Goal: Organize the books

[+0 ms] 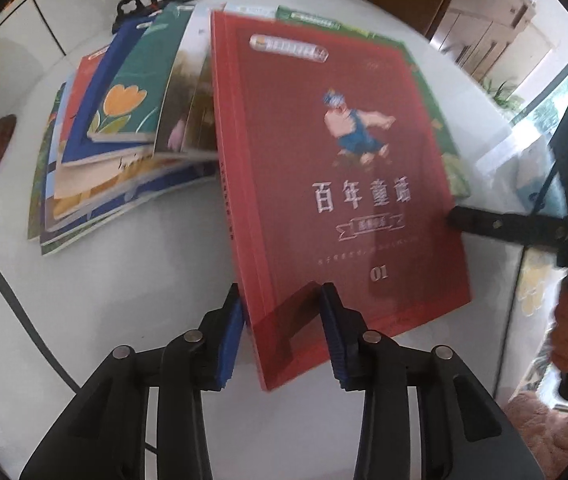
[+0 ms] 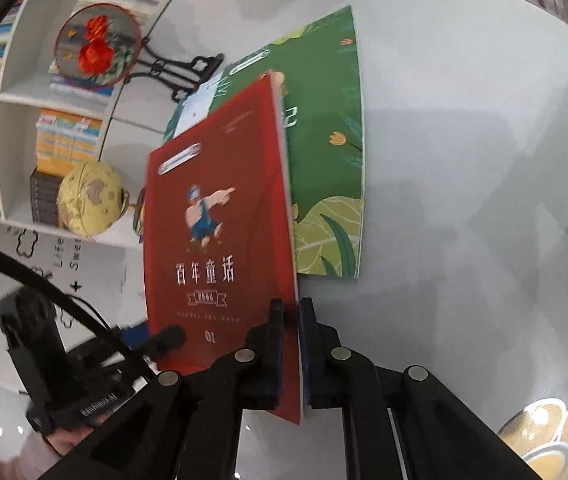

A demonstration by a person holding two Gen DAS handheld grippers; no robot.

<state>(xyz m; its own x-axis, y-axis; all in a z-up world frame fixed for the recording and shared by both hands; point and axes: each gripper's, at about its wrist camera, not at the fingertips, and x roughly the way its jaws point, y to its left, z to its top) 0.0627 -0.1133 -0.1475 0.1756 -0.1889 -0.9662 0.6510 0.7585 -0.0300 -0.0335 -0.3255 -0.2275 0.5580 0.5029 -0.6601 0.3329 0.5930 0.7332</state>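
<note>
1. Grippers nearest: right gripper clamped on the lower right edge of the red book, pads pinching the thin cover from both sides; left gripper straddling the book's lower left corner, blue pads set either side of several red volumes, firm contact not clear.
2. Red book tilted up off the white table, cartoon figure and "01" on the cover.
3. Green book flat on the table just behind the red one, partly covered by it.
4. Fanned pile of picture books lying left of the red stack.
5. Farther back: yellow globe, black ornamental stand with embroidered disc, white bookshelf.
</note>
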